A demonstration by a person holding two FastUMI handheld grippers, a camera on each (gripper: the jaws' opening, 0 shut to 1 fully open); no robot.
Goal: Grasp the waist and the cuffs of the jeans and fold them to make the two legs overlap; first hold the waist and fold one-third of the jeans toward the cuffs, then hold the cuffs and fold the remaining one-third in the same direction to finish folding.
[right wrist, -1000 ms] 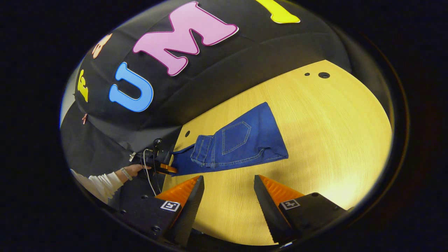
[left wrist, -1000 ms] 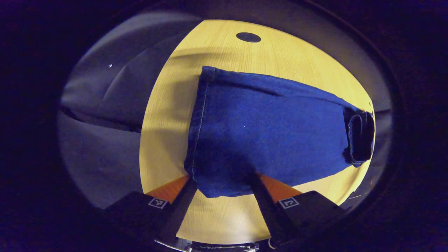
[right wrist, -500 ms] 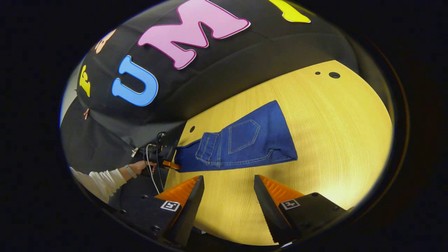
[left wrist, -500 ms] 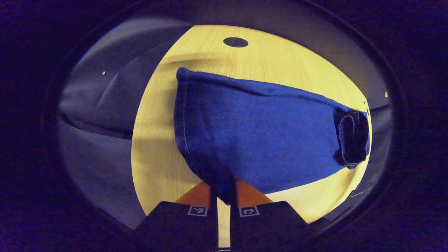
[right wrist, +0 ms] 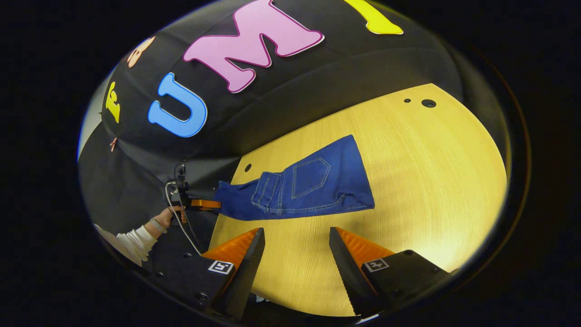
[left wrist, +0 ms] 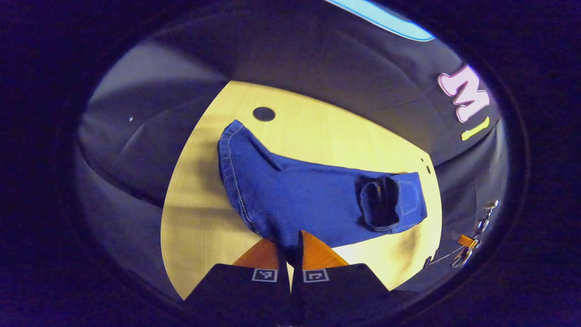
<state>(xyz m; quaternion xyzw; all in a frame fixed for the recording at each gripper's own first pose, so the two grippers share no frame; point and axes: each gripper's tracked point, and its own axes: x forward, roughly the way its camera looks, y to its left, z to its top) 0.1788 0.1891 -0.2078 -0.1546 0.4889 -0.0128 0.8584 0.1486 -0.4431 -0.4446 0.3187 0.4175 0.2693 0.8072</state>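
Left gripper (left wrist: 290,254) clamped; right gripper (right wrist: 295,259) spread

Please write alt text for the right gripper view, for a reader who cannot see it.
Folded blue jeans lie on a yellow wooden table, back pocket up. At their left end the left gripper, held by a hand, pinches the cloth. The right gripper hangs open over bare table nearby.

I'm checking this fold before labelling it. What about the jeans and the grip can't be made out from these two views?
- Left gripper view: how much denim sits between the left gripper jaws; the jeans cover the tips.
- Right gripper view: the left gripper is too small to show its hold.
- Both views: layers under the jeans are hidden by the top layer.
- Left gripper view: the dark bunch near the waist is in shadow.
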